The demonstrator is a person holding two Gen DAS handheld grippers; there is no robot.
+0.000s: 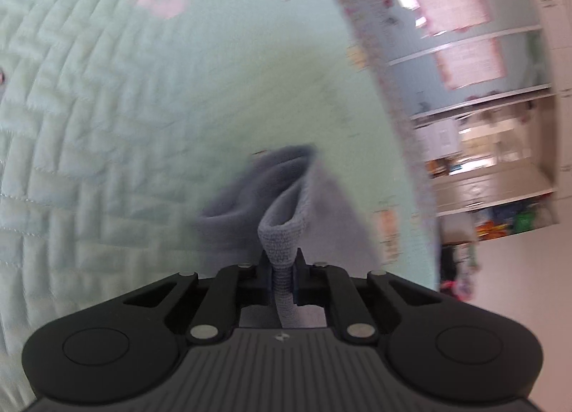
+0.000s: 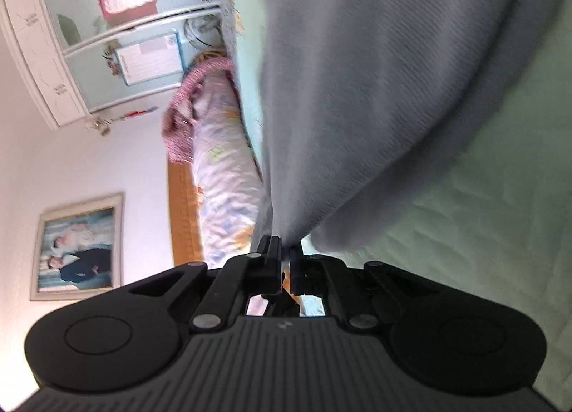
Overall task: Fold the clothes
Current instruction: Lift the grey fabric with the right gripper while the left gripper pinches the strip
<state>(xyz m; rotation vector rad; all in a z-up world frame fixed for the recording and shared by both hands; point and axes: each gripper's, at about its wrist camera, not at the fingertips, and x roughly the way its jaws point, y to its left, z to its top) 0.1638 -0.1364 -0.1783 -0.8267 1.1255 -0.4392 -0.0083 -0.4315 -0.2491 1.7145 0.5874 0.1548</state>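
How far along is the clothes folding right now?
Early stage. Done: both tongs have a grip, the left tongs shut on a doubled edge of the grey garment, the right tongs shut on its cloth. In hand: garment lifted over the green quilt. Left: laying and folding it; no finished fold shows.

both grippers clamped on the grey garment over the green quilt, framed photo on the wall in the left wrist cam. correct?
Nearly. The framed photo shows in the right wrist view, not the left; the left wrist view shows shelves instead. The rest holds: the left gripper and right gripper each have their jaws closed on the grey garment over the green quilt.
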